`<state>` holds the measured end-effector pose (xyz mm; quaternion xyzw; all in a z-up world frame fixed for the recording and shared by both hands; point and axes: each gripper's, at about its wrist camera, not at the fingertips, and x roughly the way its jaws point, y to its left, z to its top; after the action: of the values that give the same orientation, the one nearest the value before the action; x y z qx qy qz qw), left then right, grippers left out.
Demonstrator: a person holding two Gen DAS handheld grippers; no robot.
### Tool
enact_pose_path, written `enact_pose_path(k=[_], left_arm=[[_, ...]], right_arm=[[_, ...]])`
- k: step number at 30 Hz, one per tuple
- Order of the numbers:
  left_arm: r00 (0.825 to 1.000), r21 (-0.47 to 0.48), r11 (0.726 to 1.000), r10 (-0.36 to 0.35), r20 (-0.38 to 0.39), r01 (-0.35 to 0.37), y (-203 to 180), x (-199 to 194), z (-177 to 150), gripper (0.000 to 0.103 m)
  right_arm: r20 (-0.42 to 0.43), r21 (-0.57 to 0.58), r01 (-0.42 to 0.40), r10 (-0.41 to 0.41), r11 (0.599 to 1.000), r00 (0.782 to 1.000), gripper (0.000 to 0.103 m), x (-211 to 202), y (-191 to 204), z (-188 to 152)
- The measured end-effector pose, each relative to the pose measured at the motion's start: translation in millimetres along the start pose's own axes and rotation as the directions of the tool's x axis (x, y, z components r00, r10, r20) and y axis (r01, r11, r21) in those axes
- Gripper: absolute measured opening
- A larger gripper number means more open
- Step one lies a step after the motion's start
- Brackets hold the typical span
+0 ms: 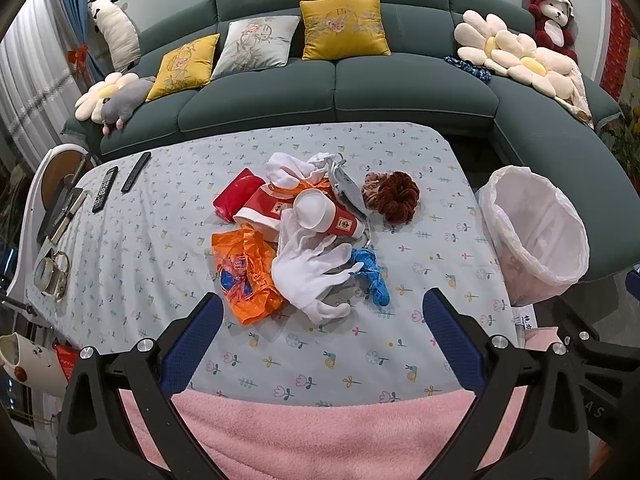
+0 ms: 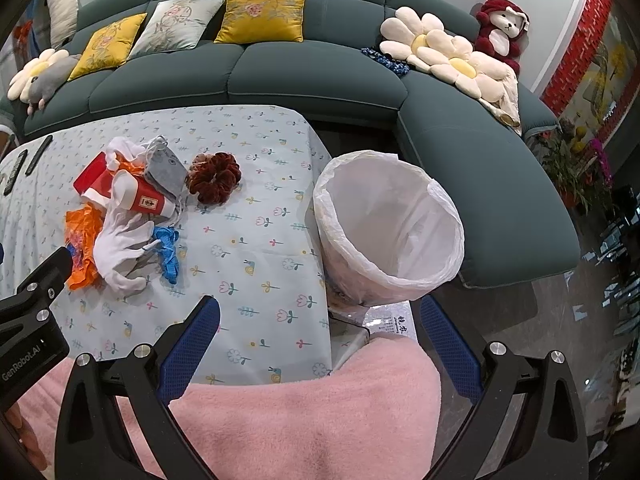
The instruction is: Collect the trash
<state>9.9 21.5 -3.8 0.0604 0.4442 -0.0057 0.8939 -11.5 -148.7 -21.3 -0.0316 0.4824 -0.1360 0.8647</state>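
A: Where is the trash?

B: It lies in one heap in the middle of the table (image 1: 132, 248), on the flowered cloth. On top is a red paper cup (image 1: 320, 216) on its side, touching a white glove (image 1: 310, 276). An orange plastic bag (image 1: 244, 276) is at the left of the glove and a blue glove (image 1: 372, 276) at its right. Behind them are a red packet (image 1: 236, 194), a grey mask (image 1: 346, 186) and a brown scrunchie (image 1: 394, 196).

A: And the bin?

B: The trash bin (image 2: 390, 232), lined with a white bag, stands just beside the right edge of the table. Nothing shows inside it.

A: What do the grippers do?

B: The left gripper (image 1: 322, 340) is released, its blue fingers spread wide and holding nothing, near the heap but apart from it. The right gripper (image 2: 320, 340) is also spread wide and empty, in front of the bin. Below both is pink fleece cloth (image 2: 288, 420).

A: Anything more?

B: Two remote controls (image 1: 120, 182) at the far left of the table, and a green sofa (image 1: 360, 92) behind.
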Motion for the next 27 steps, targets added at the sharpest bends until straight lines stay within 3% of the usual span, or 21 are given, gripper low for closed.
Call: enact_pose_path(k=[27], left_arm=[[1.000,0.003,1.000,0.011,-0.001,-0.011,-2.9,-2.9,-1.9,0.095]], right_arm=[[-0.003,0.008,-0.003,0.003,1.000,1.000,0.096,4.1,-8.7,1.6]])
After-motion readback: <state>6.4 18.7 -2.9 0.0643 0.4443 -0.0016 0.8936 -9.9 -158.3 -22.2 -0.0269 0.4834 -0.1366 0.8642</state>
